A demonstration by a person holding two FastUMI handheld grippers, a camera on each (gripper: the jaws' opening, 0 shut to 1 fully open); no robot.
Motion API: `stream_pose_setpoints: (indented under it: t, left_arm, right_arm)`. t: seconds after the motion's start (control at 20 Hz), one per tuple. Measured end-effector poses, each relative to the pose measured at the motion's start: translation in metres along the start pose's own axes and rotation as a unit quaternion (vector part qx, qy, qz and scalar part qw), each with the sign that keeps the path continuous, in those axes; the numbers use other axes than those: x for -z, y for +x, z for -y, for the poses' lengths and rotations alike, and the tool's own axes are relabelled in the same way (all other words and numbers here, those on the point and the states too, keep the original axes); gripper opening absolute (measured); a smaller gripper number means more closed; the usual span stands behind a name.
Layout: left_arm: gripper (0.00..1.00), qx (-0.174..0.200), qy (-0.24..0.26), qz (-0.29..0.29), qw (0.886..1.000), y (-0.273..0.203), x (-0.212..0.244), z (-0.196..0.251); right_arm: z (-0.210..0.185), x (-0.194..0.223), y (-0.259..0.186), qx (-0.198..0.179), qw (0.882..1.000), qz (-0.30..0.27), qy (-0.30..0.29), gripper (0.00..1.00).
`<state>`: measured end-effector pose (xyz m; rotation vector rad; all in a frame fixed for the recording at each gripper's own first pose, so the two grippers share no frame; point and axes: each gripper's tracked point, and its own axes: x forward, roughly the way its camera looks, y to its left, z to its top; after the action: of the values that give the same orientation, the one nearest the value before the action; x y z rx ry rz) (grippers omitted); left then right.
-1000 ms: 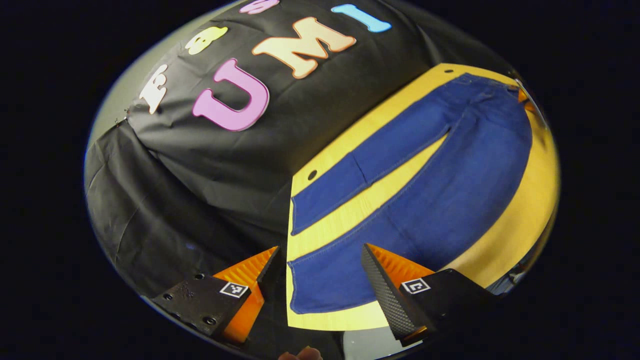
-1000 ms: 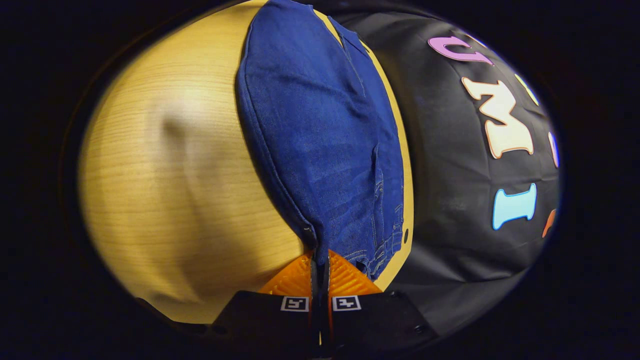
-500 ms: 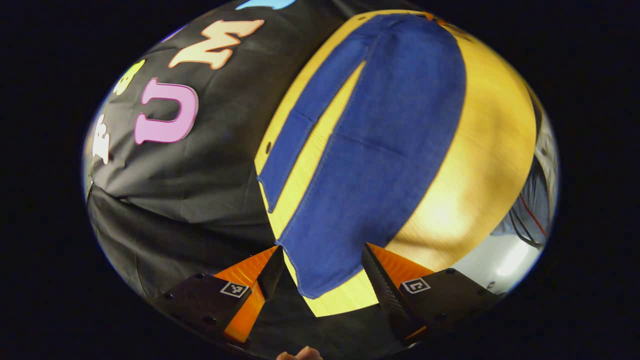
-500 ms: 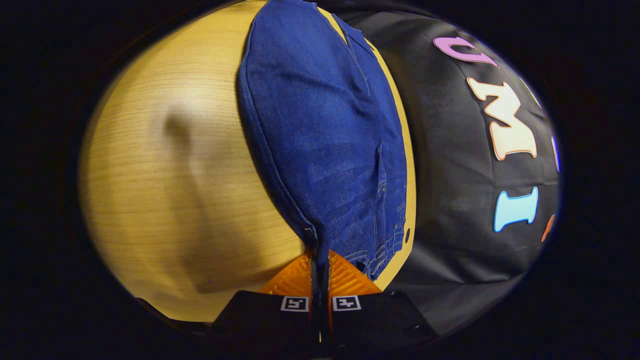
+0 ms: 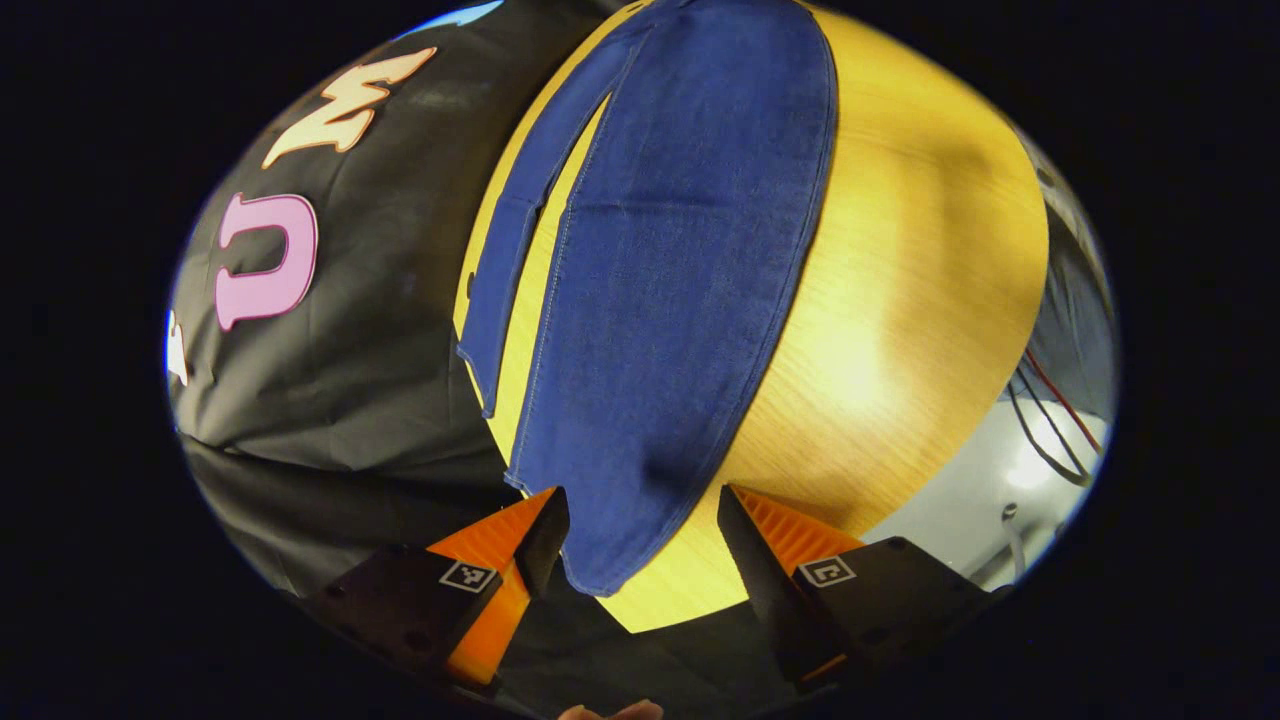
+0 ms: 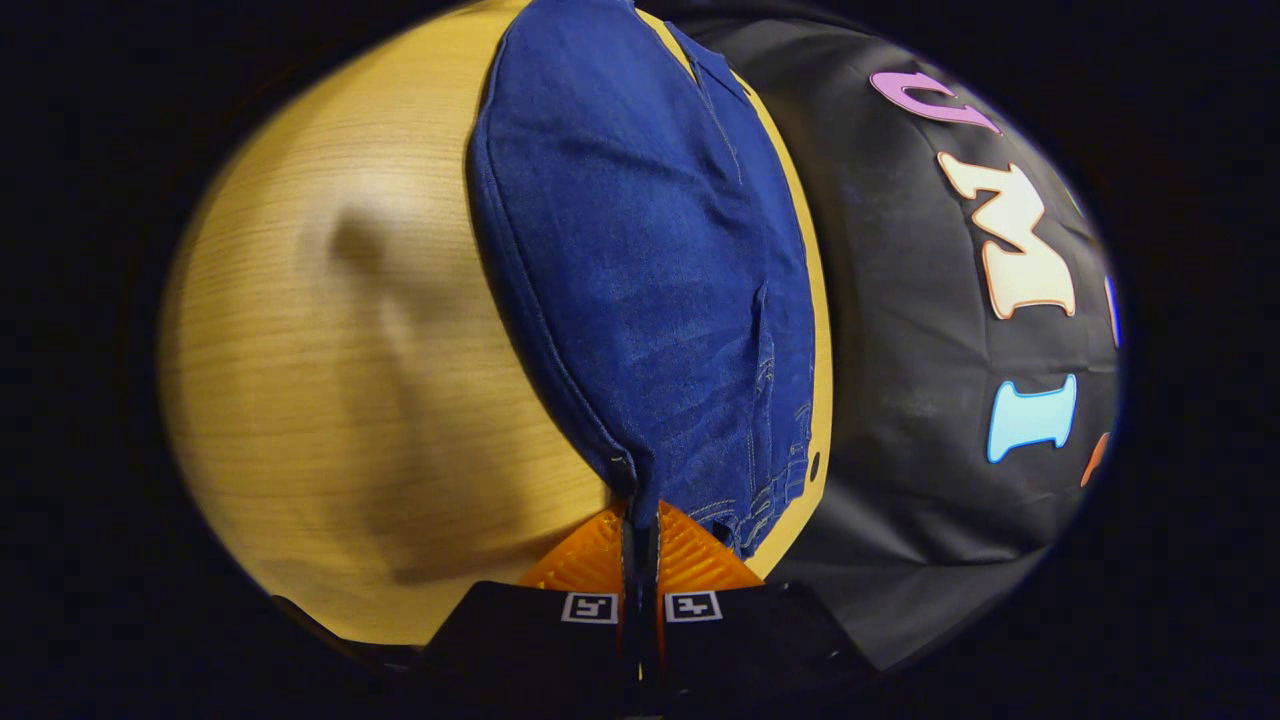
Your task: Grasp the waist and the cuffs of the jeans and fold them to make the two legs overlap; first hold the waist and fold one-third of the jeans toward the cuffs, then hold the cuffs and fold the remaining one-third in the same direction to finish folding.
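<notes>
left tongs (image 5: 633,520): spread wide | right tongs (image 6: 640,520): pinched closed

Jeans (image 5: 660,270) flat on wooden table (image 5: 900,330)

A pale wooden tabletop (image 5: 900,300) with a straight grain takes the light, glaring bright toward its near edge and carrying a soft grey shadow (image 6: 370,300) on its open side. A small dark hole (image 6: 812,464) sits near the tabletop's far edge. Black cloth (image 5: 370,330) hangs as the booth's wall right behind that edge, creased and folded lower down. Past the tabletop's corner, thin red and dark cables (image 5: 1050,400) trail over a light grey floor (image 5: 1010,490) where a lamp's reflection glows.
</notes>
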<state>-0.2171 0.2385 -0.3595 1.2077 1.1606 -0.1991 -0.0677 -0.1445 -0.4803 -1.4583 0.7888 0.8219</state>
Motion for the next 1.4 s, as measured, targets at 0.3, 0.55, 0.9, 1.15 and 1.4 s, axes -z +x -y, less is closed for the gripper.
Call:
stream_pose_setpoints:
  t: [0.3,0.55,0.9,1.15,1.4]
  left_arm:
    - [0.75,0.02,0.012,0.005,1.0,0.024,-0.009,-0.003]
    - [0.28,0.047,0.02,0.007,0.999,0.028,-0.012,0.005]
    - [0.01,0.045,0.0,-0.005,0.999,0.027,-0.011,0.01]
    - [0.0,0.049,0.0,-0.003,0.999,0.026,-0.011,0.011]
    - [0.0,0.056,-0.009,-0.013,0.998,0.028,-0.008,0.011]
  right_arm:
    - [0.001,0.001,-0.001,0.004,1.0,-0.006,-0.001,0.03]
    - [0.001,0.002,0.0,0.009,1.0,-0.01,-0.004,0.03]
    - [0.0,0.003,-0.003,0.005,0.999,-0.017,0.031,0.03]
    - [-0.005,0.009,-0.01,-0.016,0.999,-0.02,0.03,0.03]
    - [-0.015,0.012,-0.021,-0.052,0.998,-0.031,0.031,0.03]
